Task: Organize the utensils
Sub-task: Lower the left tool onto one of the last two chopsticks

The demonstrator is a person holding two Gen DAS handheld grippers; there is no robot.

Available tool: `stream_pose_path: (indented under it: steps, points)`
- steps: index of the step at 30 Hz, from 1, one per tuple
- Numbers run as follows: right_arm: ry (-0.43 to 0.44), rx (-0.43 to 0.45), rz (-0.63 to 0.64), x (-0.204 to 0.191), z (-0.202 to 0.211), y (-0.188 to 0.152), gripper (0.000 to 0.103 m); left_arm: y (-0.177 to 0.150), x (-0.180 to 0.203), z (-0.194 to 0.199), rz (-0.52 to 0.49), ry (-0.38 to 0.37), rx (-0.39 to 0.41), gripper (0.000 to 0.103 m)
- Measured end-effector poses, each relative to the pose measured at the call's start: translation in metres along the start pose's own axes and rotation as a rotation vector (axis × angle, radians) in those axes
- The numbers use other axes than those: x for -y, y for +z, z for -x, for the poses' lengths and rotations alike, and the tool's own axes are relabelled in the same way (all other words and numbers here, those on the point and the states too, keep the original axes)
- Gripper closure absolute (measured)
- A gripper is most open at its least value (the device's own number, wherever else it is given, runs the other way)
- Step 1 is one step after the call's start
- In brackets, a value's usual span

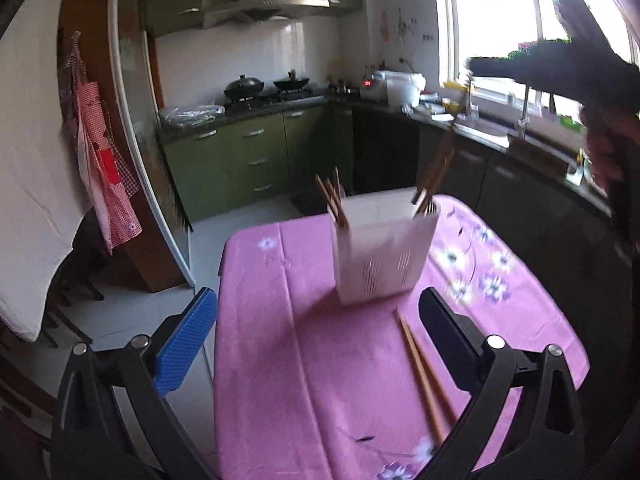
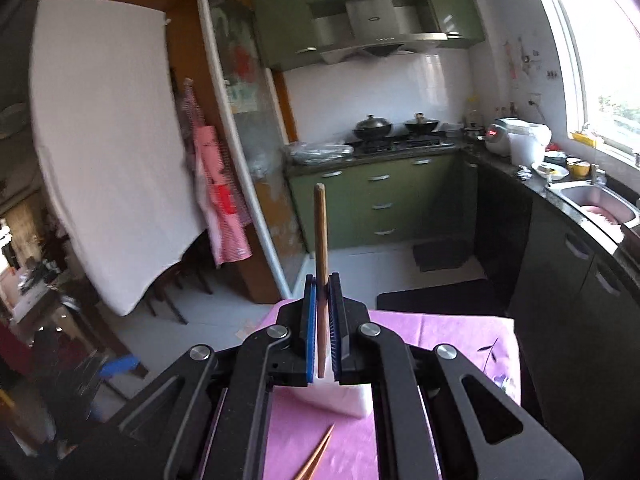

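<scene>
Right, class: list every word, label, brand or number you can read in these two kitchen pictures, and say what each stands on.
None can be read.
Range hood: a small dark mark, too small to read.
Rice cooker: a red lit display, blurred.
Wall by the window: red stickers, no legible writing.
White utensil holder: no label shows.

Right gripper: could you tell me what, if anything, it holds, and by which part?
The right gripper is shut on a wooden chopstick, upright, gripped along its lower part; the upper end sticks out above the fingers.
</scene>
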State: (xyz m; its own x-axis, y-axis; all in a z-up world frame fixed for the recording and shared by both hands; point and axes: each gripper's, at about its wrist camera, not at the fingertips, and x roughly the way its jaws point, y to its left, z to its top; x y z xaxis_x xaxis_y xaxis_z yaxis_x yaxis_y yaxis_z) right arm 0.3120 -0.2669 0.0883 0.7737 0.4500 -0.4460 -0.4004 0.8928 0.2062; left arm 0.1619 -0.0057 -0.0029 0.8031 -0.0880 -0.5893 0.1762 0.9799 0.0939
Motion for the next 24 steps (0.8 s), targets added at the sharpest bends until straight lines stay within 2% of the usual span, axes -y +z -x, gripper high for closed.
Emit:
stream_pose_path:
  steps: [5,9,12,14,16,19,21,24]
  points:
    - [-0.053,-0.113,0.013,0.0,-0.06,-0.018,0.096,-0.006,0.005,-0.009,-0.032,0.005,-0.031,0.007]
    - [-0.073,-0.207,0.048,-0.003,-0.098,-0.036,0.096,-0.006,0.006,-0.017,-0.008,-0.034,-0.067,0.007]
    - [-0.074,-0.22,0.073,-0.009,-0.104,-0.039,0.093,-0.008,0.01,-0.022,-0.002,-0.045,-0.081,0.007]
    - [-0.059,-0.186,0.079,-0.014,-0.09,-0.037,0.092,-0.009,0.015,-0.027,-0.002,-0.052,-0.089,0.007]
    - [-0.022,-0.129,0.082,-0.02,-0.059,-0.034,0.09,-0.01,0.022,-0.032,-0.006,-0.061,-0.1,0.007]
    - [-0.001,-0.067,0.097,-0.025,-0.011,-0.043,0.08,-0.012,0.033,-0.037,-0.019,-0.065,-0.099,0.007]
    - [-0.008,-0.046,0.108,-0.022,0.019,-0.06,0.079,-0.015,0.043,-0.041,-0.031,-0.068,-0.098,0.007]
    - [-0.052,-0.065,0.107,-0.01,0.047,-0.102,0.077,-0.021,0.059,-0.051,-0.044,-0.09,-0.118,0.007]
